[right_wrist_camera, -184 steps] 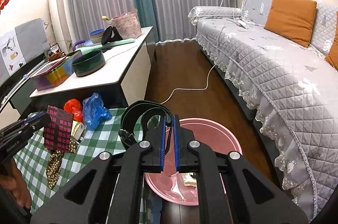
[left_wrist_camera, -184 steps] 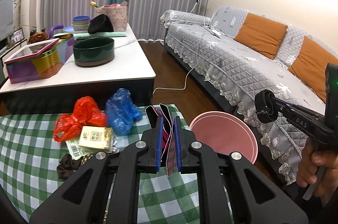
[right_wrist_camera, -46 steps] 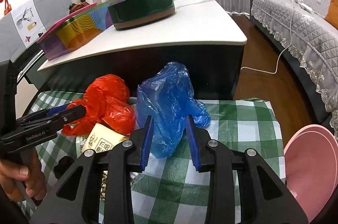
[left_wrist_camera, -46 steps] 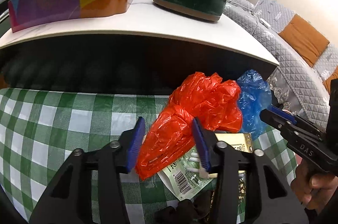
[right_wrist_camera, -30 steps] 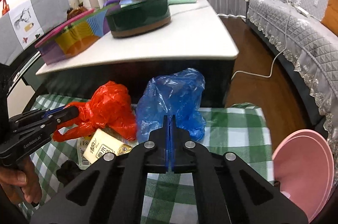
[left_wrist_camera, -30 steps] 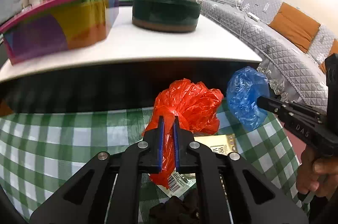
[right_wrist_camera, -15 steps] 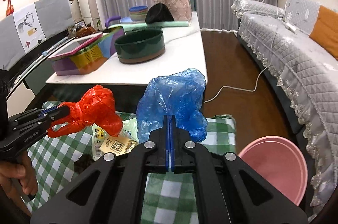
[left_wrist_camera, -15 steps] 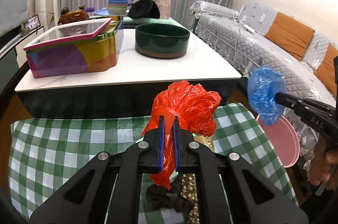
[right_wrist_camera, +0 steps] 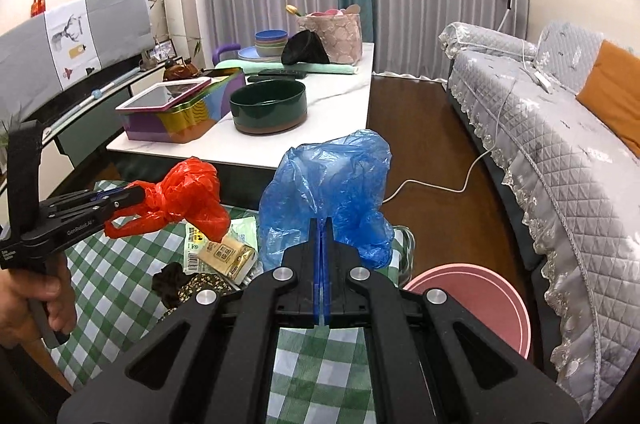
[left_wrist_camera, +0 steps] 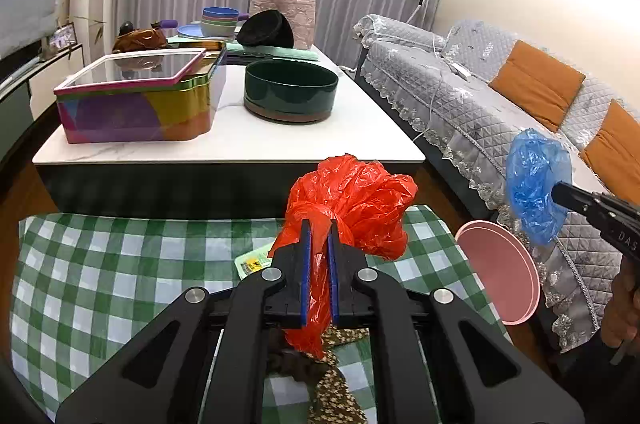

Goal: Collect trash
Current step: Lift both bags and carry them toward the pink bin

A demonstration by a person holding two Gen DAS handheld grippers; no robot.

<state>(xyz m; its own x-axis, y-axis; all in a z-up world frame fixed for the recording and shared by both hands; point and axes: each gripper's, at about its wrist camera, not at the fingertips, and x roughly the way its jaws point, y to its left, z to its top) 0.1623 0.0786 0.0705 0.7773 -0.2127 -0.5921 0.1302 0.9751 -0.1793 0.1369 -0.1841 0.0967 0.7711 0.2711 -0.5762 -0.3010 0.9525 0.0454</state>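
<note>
1. Red plastic bag (left_wrist_camera: 352,200): pinched in my left hand-held gripper (left_wrist_camera: 319,248), pads clamped on a gathered neck of film, rest bunched above and a tail hanging below. Judged v. light, soft, crinkly, slippery; hold at the twisted neck, not the puffed body, or it may slide out.

2. Blue plastic bag (right_wrist_camera: 328,196): nipped in my right hand-held gripper (right_wrist_camera: 322,256), pads pressed right together on a thin fold, bag ballooning above. Same handling: weightless, limp, prob. catches air if swung fast.

3. Left on the bench w/ green check cloth (right_wrist_camera: 116,288): tan packet (right_wrist_camera: 226,256), printed wrapper w/ barcode (right_wrist_camera: 192,252), dark scrunchie (right_wrist_camera: 170,278), patterned fabric strip (left_wrist_camera: 338,392). Small, flat, need low pinches at an edge.

4. Pink bin (right_wrist_camera: 476,300): on the floor just off the bench's right edge, mouth open; looks the likely drop spot. Both bags are up off the cloth, nothing between them and the bin.

5. Beyond: white coffee table (left_wrist_camera: 360,128) edge close behind the bench, sofa (right_wrist_camera: 560,152) to the right, cable (right_wrist_camera: 432,186) on the floor. Narrow floor lane between them.
</note>
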